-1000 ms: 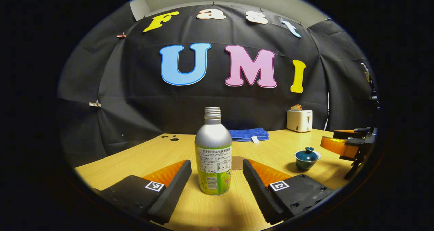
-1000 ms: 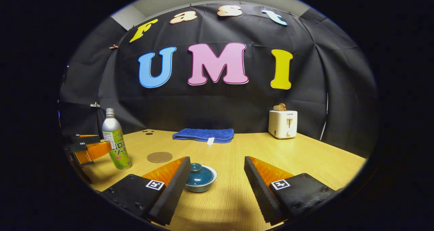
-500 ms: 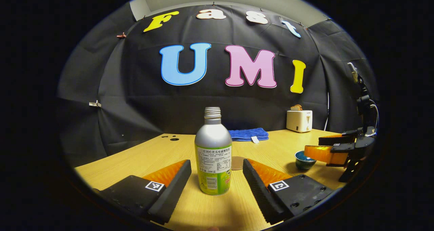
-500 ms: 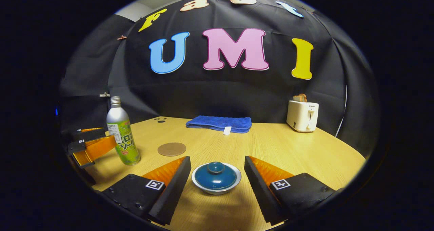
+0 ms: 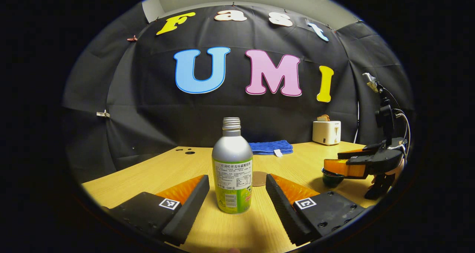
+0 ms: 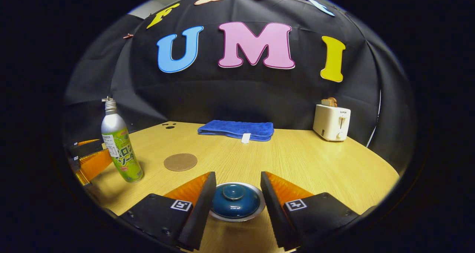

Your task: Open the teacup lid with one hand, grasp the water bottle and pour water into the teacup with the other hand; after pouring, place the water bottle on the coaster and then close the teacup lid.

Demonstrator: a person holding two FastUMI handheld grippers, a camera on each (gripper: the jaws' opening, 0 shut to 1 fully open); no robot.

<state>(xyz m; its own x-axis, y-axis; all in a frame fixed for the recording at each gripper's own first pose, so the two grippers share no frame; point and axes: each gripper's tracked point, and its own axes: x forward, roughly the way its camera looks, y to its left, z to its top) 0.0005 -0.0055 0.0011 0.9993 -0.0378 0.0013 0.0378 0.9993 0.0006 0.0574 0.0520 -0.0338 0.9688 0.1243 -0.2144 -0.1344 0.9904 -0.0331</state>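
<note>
While the water bottle (image 5: 232, 171) stands upright on the wooden table (image 5: 163, 171), the left gripper (image 5: 237, 203) waits with its two fingers spread wide, one on each side of the bottle and not touching it. Just behind the bottle lies the round coaster (image 6: 180, 161), with nothing on it. Further right, the right gripper (image 6: 234, 204) is also open, its fingers on both sides of the teacup (image 6: 236, 204), whose blue lid (image 6: 235, 200) is on. I cannot tell whether they touch its rim.

I judge the step in hand is taking the lid off. To do it well, the fingers should probably close on the small knob at the centre, not on the rim, and lift straight up so the cup does not slide. The bottle should stay untouched until the cup is open.
</note>
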